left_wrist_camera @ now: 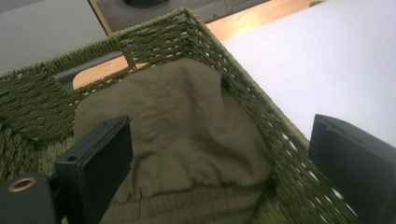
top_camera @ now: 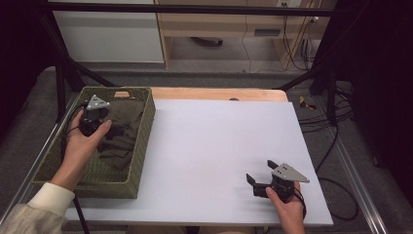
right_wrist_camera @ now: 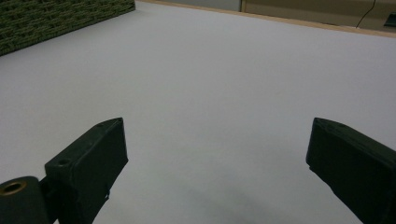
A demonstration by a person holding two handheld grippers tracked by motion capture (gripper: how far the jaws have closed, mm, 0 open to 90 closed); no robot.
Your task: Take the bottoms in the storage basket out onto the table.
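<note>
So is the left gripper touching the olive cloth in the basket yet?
Cannot tell. In the left gripper view the left gripper is open over the olive cloth in the basket, but no view plainly shows contact or gap.

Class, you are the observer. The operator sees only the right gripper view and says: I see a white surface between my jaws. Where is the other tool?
Observer: The left tool is inside the green woven basket, on the table's left.
Operator: Anything in that basket?
Observer: An olive-green garment, crumpled.
Operator: Is the left tool gripping it?
Observer: No, its jaws are open, with the cloth between them.
</note>
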